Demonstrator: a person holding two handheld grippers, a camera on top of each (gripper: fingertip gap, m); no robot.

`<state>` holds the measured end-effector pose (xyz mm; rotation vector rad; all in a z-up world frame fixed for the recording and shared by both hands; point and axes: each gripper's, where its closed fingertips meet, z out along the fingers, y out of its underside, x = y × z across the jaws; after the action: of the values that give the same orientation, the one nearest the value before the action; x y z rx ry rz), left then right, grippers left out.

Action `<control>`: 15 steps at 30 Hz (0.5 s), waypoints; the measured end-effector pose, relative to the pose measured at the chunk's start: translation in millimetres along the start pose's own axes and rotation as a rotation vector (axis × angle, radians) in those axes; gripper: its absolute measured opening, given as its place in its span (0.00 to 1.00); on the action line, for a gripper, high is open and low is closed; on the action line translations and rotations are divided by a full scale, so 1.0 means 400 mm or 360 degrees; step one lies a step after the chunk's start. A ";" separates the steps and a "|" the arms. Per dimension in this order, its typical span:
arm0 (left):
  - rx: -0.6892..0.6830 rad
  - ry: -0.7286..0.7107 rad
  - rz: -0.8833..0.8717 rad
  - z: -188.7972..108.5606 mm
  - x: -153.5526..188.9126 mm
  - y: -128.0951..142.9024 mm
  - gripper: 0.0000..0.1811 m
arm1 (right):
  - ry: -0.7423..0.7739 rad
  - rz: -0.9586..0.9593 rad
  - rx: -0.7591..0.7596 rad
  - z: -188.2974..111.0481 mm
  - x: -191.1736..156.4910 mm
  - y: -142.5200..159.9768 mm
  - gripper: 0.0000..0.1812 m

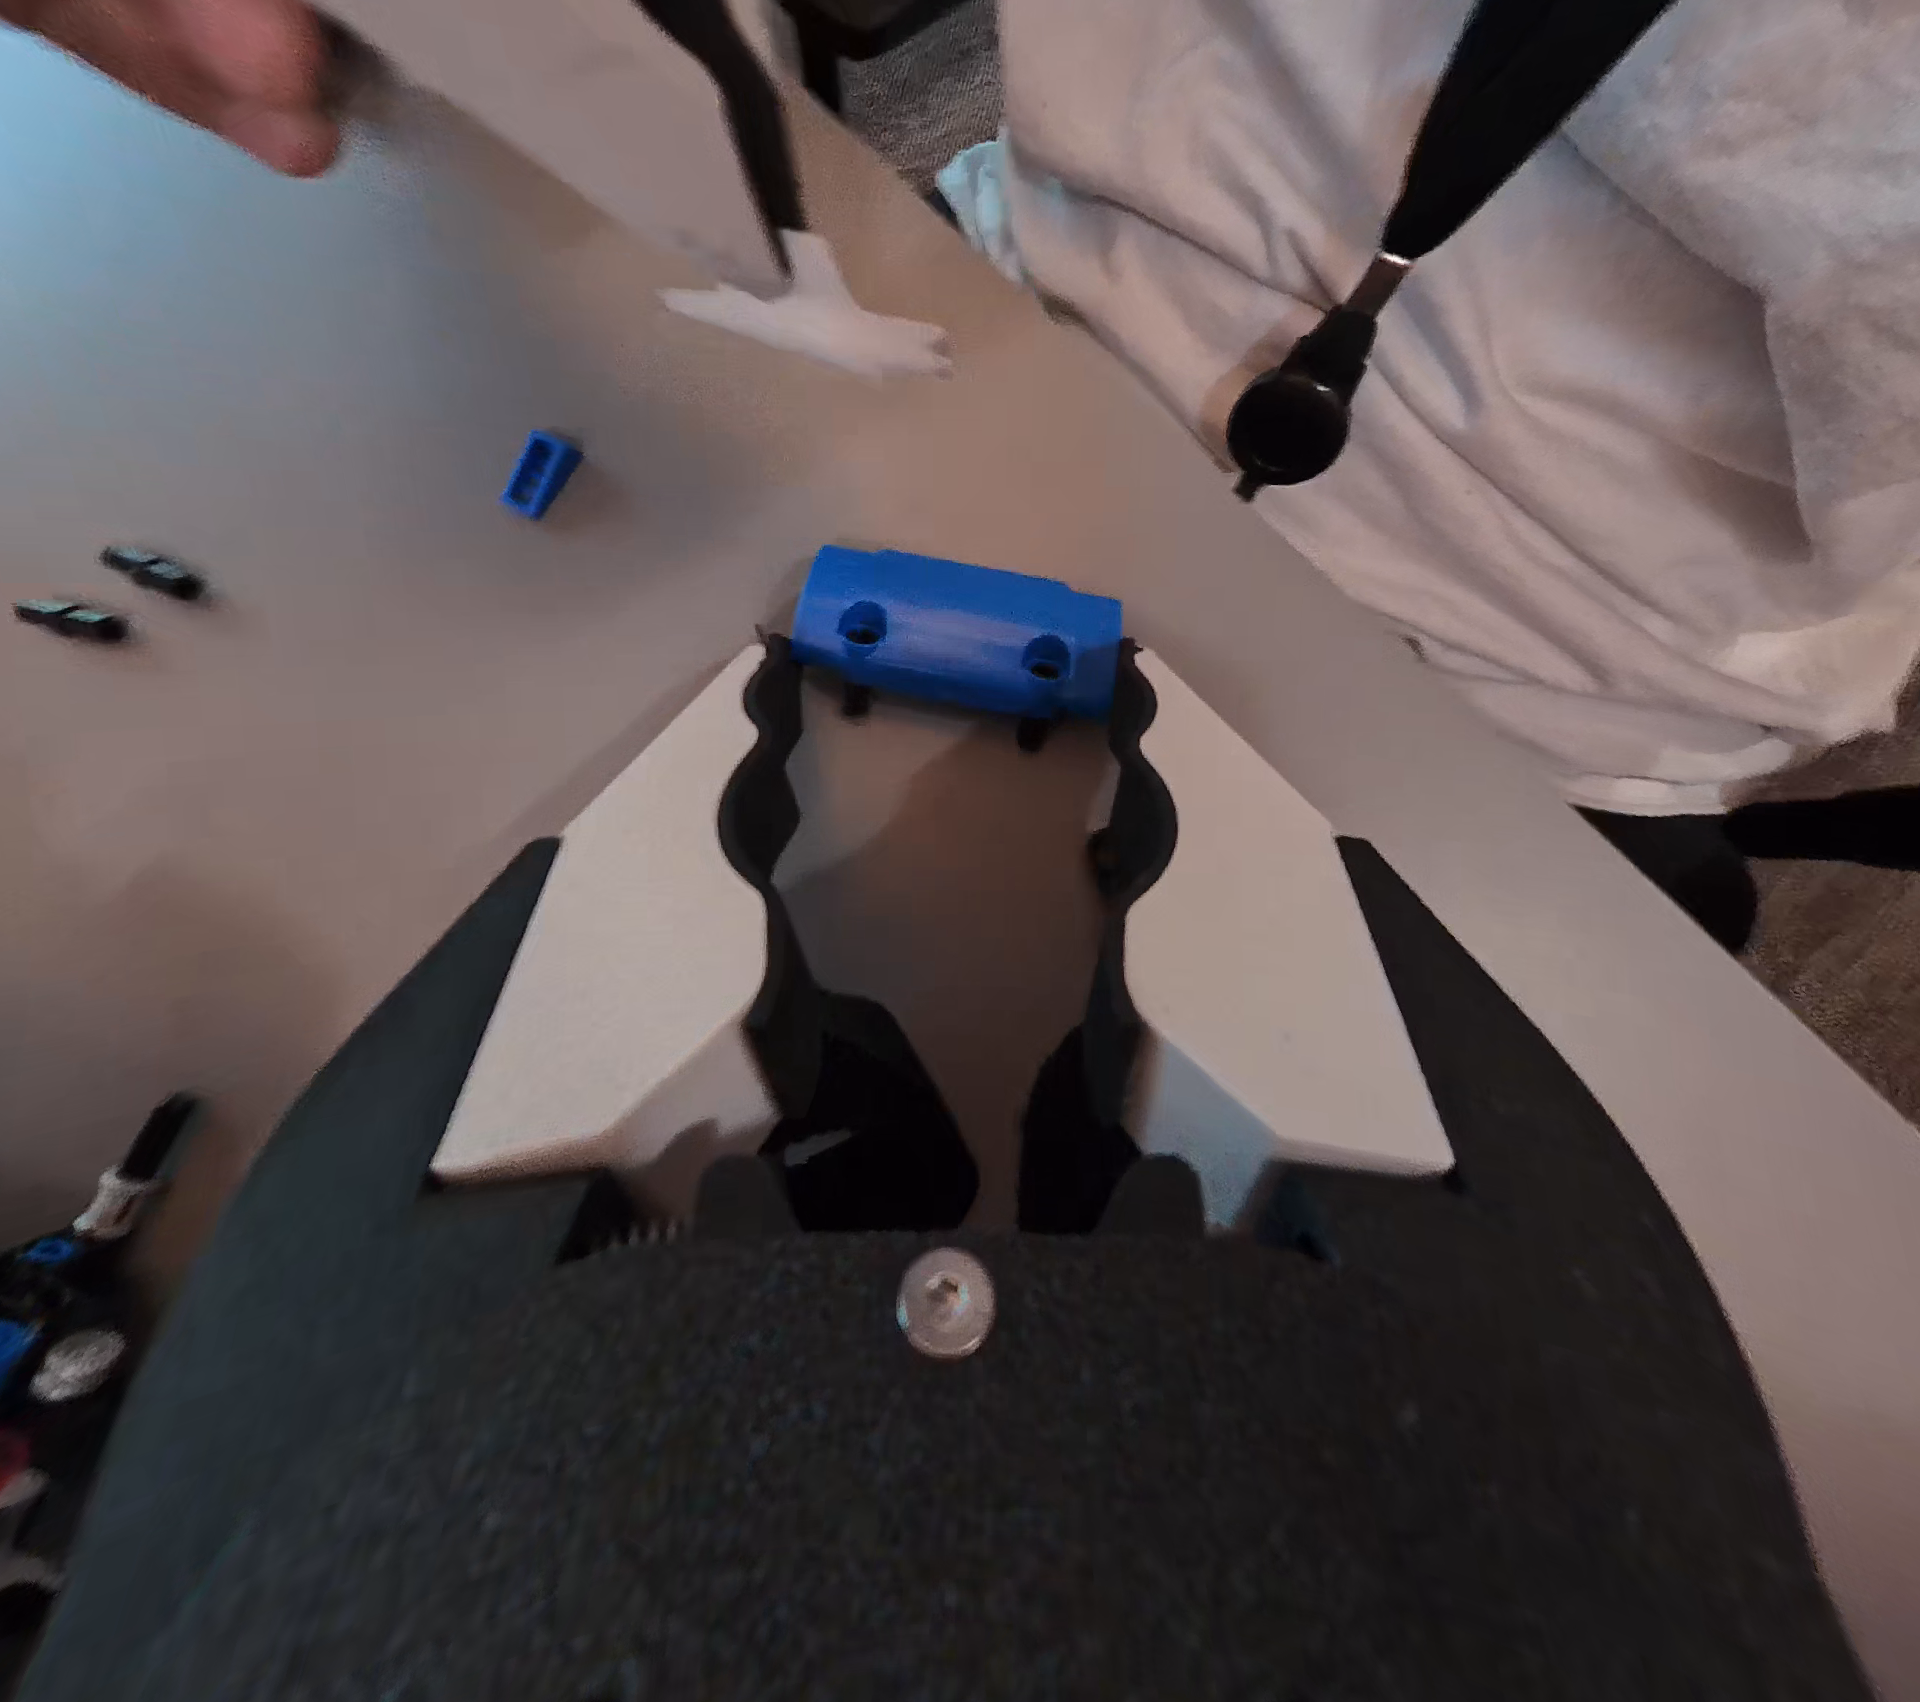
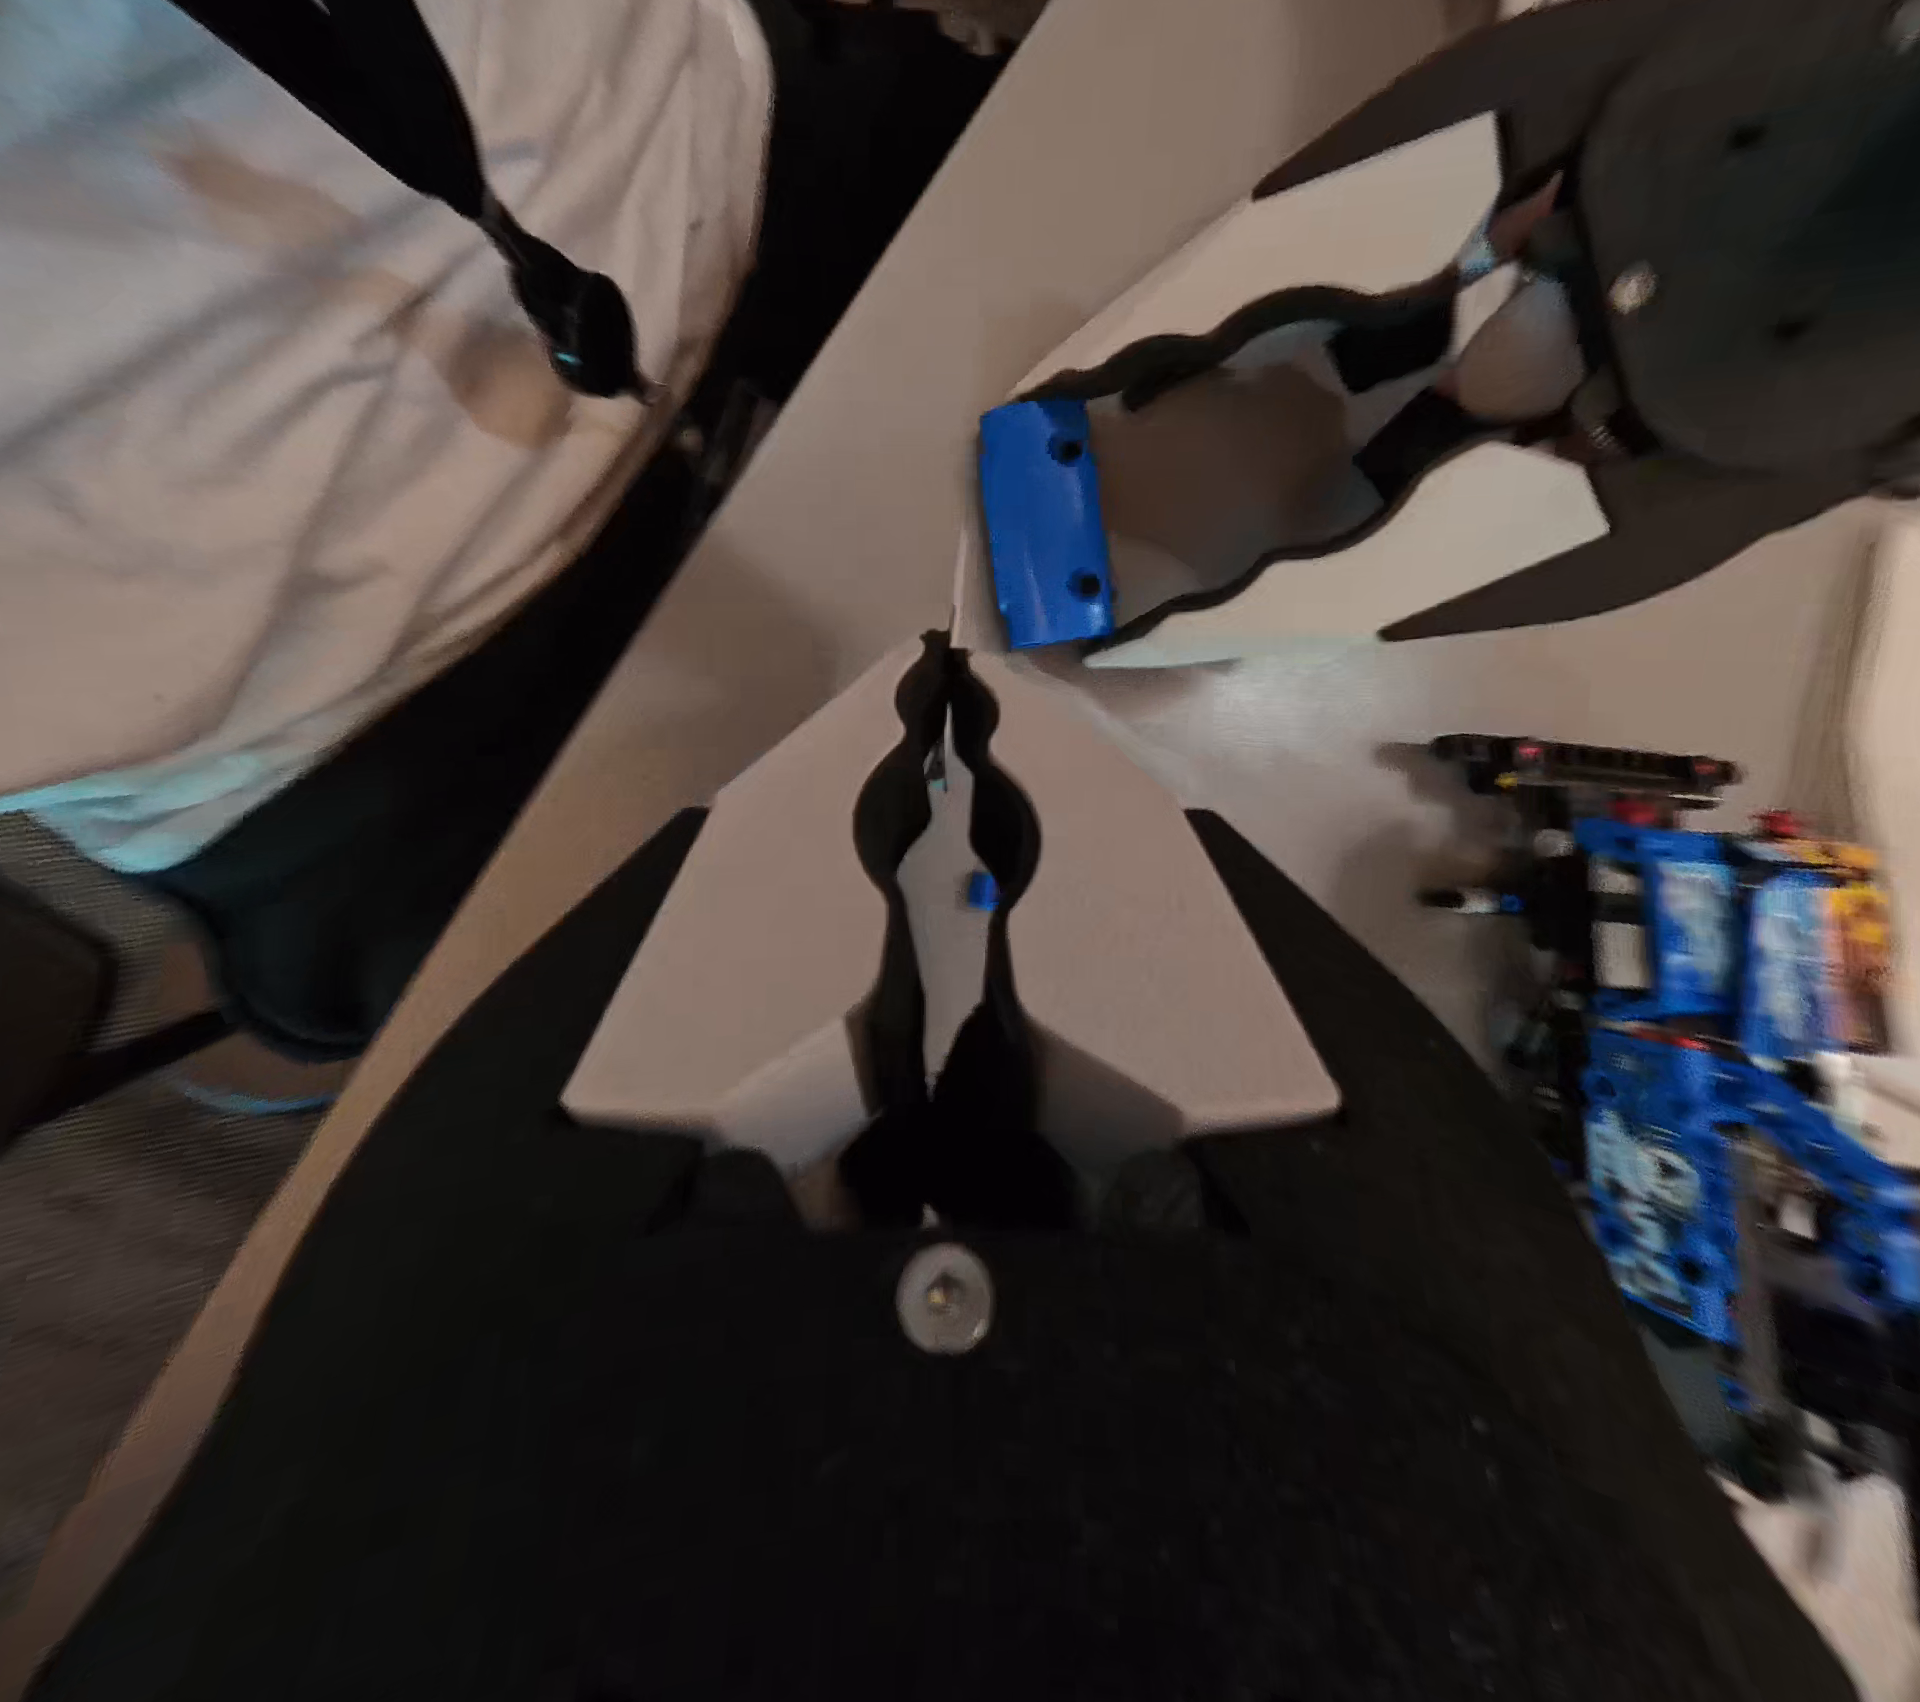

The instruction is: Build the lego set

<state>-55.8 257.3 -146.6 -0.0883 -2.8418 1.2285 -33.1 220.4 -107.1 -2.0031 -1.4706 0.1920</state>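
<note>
Grip first: left hand-held gripper (image 1: 951,665), black wavy rubber-lined fingers, clamps a blue plastic curved panel piece (image 1: 956,632) by its two ends, just above the pale matte desk (image 1: 364,769). Panel is smooth and glossy, rounded on top, with two round pin holes; small black pins seem to poke from its underside. Right hand-held gripper (image 2: 943,650) has its fingers pressed together; something thin and pale may sit at the tips, too blurred to tell.

Judgement on the step: panel is being carried or presented for fitting. To do it well, keep the clamp square on the panel ends so it cannot pivot, line the pin holes up before pressing, and push straight, since smooth plastic slips under a skewed load.

Farther out on the desk: small blue rectangular brick (image 1: 538,474) lying loose, two small dark flat pieces (image 1: 109,596) beside each other, a white crumpled scrap (image 1: 821,317). In the right wrist view, the partly built blue-and-black model (image 2: 1704,1081) sits well apart from the panel. Beyond the desk edge, a person in a white shirt (image 1: 1455,146) with black straps.
</note>
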 end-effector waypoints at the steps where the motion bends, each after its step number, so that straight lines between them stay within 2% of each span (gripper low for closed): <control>1: 0.0001 0.0018 0.0011 0.003 0.007 -0.003 0.32 | -0.0117 0.0086 -0.0001 -0.008 -0.003 -0.006 0.00; 3: -0.0006 0.0018 0.0058 0.006 0.014 -0.008 0.32 | -0.0276 0.0177 0.0042 -0.020 0.003 -0.034 0.00; 5: -0.0025 -0.0014 0.0105 0.006 0.017 -0.011 0.33 | -0.0426 0.0236 -0.0041 -0.015 0.004 -0.037 0.00; 8: -0.0104 -0.0117 0.0154 -0.005 0.007 -0.008 0.41 | -0.0553 0.0277 -0.0148 0.009 0.011 -0.028 0.00; 13: -0.0142 -0.0168 0.0116 -0.021 -0.005 0.002 0.50 | -0.0741 0.0427 -0.0011 0.021 0.026 -0.058 0.00; 15: -0.0136 -0.0182 0.0059 -0.045 -0.011 0.003 0.50 | -0.0880 0.0497 0.0002 0.023 0.012 -0.058 0.00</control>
<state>-50.2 270.8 -135.3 -0.0764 -3.0043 1.1541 -54.1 232.5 -99.9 -2.2801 -1.4473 0.9409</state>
